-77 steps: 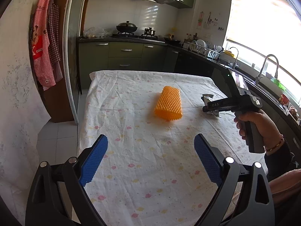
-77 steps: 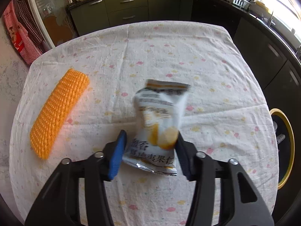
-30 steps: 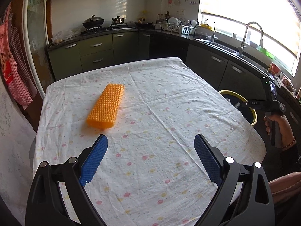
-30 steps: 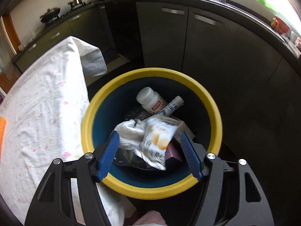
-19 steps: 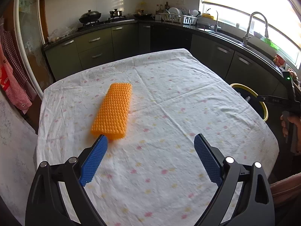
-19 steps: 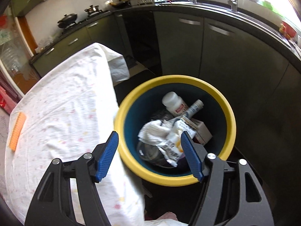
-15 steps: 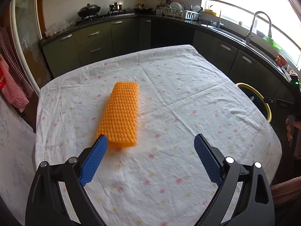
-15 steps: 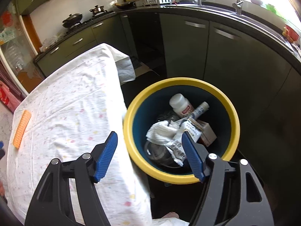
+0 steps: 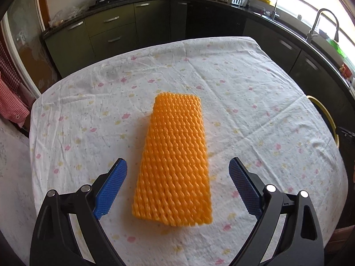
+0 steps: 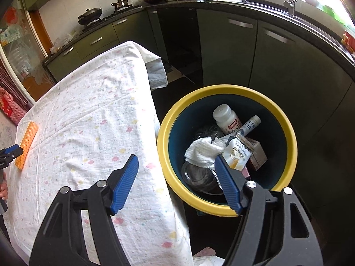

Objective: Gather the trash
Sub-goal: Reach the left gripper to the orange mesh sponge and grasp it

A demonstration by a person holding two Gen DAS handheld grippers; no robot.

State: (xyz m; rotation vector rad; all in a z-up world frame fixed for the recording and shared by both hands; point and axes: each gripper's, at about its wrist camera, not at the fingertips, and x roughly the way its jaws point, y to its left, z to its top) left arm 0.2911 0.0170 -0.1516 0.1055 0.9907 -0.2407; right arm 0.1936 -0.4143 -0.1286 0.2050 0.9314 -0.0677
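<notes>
The left gripper hangs low over the orange foam net, fingers spread wide to either side of its near end and touching nothing. This looks like the reach for the last piece of trash on the table. The next move likely calls for lowering and pinching the soft net across its width.

The right gripper is spread and empty, the yellow-rimmed bin at its two o'clock with the snack packet inside. From the left view, only a sliver of the bin's rim shows at three o'clock.
</notes>
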